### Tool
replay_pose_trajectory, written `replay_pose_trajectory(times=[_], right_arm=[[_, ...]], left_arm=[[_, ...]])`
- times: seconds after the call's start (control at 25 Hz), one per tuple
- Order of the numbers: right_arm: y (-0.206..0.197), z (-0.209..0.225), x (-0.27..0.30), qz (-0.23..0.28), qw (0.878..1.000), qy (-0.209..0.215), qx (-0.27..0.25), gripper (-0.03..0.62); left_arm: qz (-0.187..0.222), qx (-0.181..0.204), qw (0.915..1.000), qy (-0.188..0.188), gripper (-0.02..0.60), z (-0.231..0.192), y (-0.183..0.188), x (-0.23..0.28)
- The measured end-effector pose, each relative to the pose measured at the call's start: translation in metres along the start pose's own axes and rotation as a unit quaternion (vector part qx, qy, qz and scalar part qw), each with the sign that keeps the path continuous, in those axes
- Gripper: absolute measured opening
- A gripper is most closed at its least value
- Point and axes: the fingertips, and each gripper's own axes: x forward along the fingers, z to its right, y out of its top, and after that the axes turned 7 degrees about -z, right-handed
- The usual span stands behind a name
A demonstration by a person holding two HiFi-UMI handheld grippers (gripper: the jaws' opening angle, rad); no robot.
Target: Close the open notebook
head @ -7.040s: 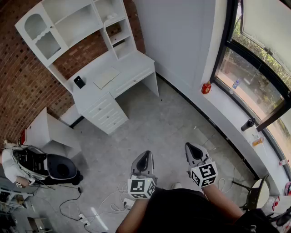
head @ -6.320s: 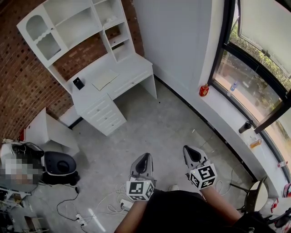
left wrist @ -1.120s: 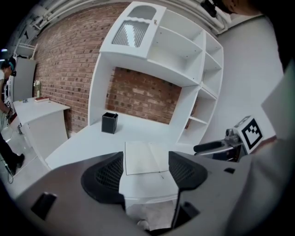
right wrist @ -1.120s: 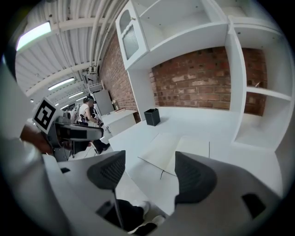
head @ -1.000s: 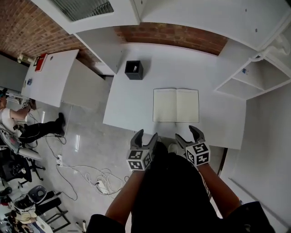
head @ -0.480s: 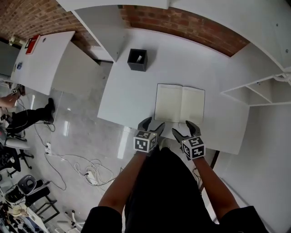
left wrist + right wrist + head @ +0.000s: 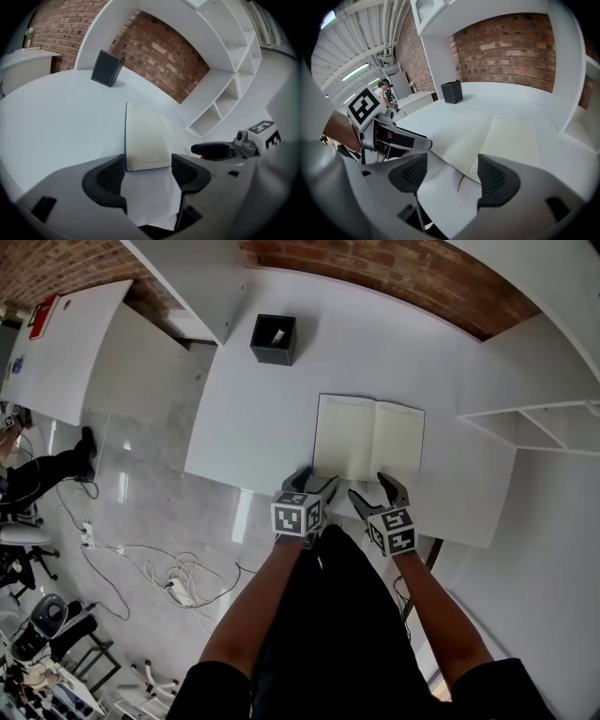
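The notebook [image 7: 368, 440] lies open and flat on the white desk [image 7: 272, 418], toward its near edge, with both lined pages facing up. Its spine runs from near to far. A thin blue cover edge shows along the left page in the left gripper view.

The left tool [image 7: 315, 482] is at the near left corner of the notebook. Its jaws are wide apart and that corner shows between their tips, low over the desk. They are not closed on the page, and I cannot tell whether they touch it.

The right tool [image 7: 377, 491] is just beside it, at the near edge around the spine. Its jaws are also wide and grip nothing. In the right gripper view a thin dark strand [image 7: 460, 183] hangs from the notebook's near edge between the jaws.

A black box [image 7: 273, 338] stands well apart at the far left of the desk. White shelves [image 7: 539, 418] stand to the right and a brick wall [image 7: 394, 273] runs behind.
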Motion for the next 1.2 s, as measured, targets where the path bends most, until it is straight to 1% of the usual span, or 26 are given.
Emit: replay_pose_trajectory(times=[0.24,0.4,0.52,0.64,0.76,0.92,1.08,1.2], right_arm=[[-0.001,0.002,0.009,-0.005,1.000,0.001,0.007,0.324],[-0.002,0.006,0.015,-0.012,1.000,-0.002,0.013,0.324],[-0.007,0.007,0.019,-0.021,1.000,-0.002,0.010,0.322],[-0.012,0.009,0.021,-0.031,0.999,-0.002,-0.009,0.324],[-0.014,0.007,0.023,-0.039,0.999,0.000,-0.029,0.324],[-0.014,0.007,0.023,-0.044,0.998,0.002,-0.038,0.324],[-0.007,0.005,0.025,-0.042,0.996,-0.008,-0.081,0.324],[-0.005,0.001,0.031,-0.047,0.992,-0.008,-0.113,0.324]], left_arm=[[-0.004,-0.011,0.9996,0.027,0.293,-0.008,0.007,0.006],[-0.007,-0.034,0.9993,0.018,0.291,-0.006,0.007,0.009],[-0.015,-0.035,0.9990,0.023,0.291,-0.004,0.006,0.011],[-0.017,-0.045,0.9986,0.022,0.291,-0.003,0.008,0.010],[-0.016,-0.040,0.9988,0.021,0.291,0.001,0.011,0.007],[-0.010,-0.042,0.9989,0.018,0.291,0.005,0.013,0.005],[-0.004,-0.044,0.9989,0.016,0.291,0.007,0.016,0.004],[-0.013,-0.043,0.9987,0.026,0.291,0.002,0.012,0.007]])
